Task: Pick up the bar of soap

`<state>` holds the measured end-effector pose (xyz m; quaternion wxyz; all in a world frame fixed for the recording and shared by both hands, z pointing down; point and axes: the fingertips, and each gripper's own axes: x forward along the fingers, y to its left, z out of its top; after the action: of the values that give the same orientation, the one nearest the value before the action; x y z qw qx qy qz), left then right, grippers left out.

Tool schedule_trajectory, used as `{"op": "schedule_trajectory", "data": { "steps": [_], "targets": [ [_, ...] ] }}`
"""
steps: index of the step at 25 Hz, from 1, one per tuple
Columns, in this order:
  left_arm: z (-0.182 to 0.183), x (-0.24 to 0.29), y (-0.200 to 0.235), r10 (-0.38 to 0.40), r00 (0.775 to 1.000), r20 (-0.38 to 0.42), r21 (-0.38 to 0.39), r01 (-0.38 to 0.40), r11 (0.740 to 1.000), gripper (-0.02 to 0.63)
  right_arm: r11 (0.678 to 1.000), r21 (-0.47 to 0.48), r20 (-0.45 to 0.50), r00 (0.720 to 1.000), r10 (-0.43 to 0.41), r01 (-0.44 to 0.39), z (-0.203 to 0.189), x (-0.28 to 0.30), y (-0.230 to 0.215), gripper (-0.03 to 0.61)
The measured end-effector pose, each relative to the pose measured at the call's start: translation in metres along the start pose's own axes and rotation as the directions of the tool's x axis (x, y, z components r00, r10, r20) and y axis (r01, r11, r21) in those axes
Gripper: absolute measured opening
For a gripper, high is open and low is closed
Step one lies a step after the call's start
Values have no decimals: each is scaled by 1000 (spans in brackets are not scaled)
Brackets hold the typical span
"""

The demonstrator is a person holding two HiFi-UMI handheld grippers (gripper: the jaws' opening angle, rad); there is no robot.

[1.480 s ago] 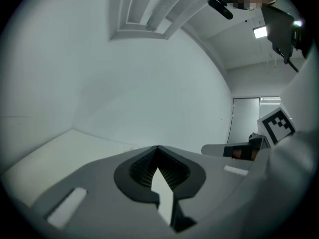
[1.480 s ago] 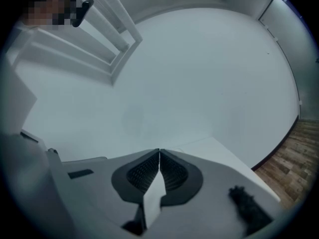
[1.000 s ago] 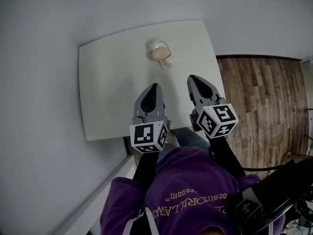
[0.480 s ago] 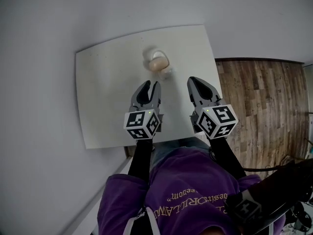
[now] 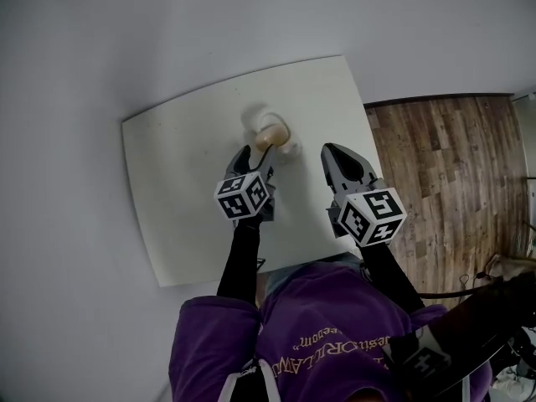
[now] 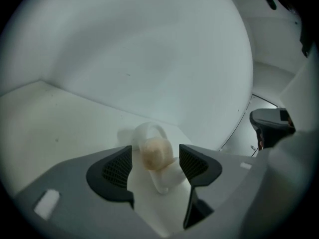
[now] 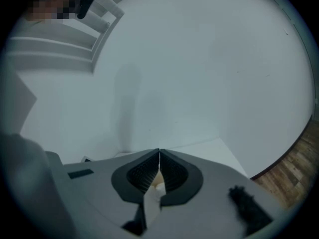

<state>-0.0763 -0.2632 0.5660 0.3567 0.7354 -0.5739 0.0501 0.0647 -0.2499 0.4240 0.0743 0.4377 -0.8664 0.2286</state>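
A tan bar of soap (image 5: 269, 136) rests on a white soap dish (image 5: 286, 148) near the far middle of a white table (image 5: 180, 199). My left gripper (image 5: 252, 154) reaches to the dish, and its jaws are opening. In the left gripper view the soap (image 6: 156, 153) shows in the gap between the dark pads (image 6: 118, 167), with space on both sides and no pad touching it. My right gripper (image 5: 337, 154) hovers over the table to the right of the dish. In the right gripper view its tips (image 7: 159, 157) meet, with nothing held.
The table stands against a plain grey wall (image 5: 209, 32). Wooden floor (image 5: 444, 166) lies past its right edge. The person's purple shirt (image 5: 318, 325) fills the bottom of the head view. In the left gripper view the other gripper (image 6: 271, 126) shows at the right.
My left gripper has moved forward from the near part of the table up to the soap dish, and its jaws have gone from shut to wide apart. The right gripper has barely moved.
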Motion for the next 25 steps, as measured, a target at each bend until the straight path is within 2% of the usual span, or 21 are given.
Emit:
{"op": "schedule_trajectory", "data": {
  "steps": [4, 10, 13, 15, 25],
  "targets": [
    [-6, 20, 7, -43, 998, -41, -83, 40, 996, 288, 1000, 4, -20, 1000, -21, 21, -3, 8, -9, 9],
    [-10, 35, -1, -74, 995, -67, -83, 69, 994, 285, 999, 5, -35, 999, -39, 39, -4, 15, -19, 9],
    [-9, 38, -1, -63, 996, -56, -98, 57, 993, 269, 999, 7, -43, 998, -40, 40, -6, 18, -21, 9],
    [-9, 37, 2, -58, 997, -48, -113, 52, 992, 225, 999, 7, -47, 998, -38, 38, -7, 20, -20, 9],
    [-8, 34, 4, -57, 998, -28, -143, 53, 988, 206, 999, -3, -56, 997, -48, 48, -9, 23, -22, 9]
  ]
}}
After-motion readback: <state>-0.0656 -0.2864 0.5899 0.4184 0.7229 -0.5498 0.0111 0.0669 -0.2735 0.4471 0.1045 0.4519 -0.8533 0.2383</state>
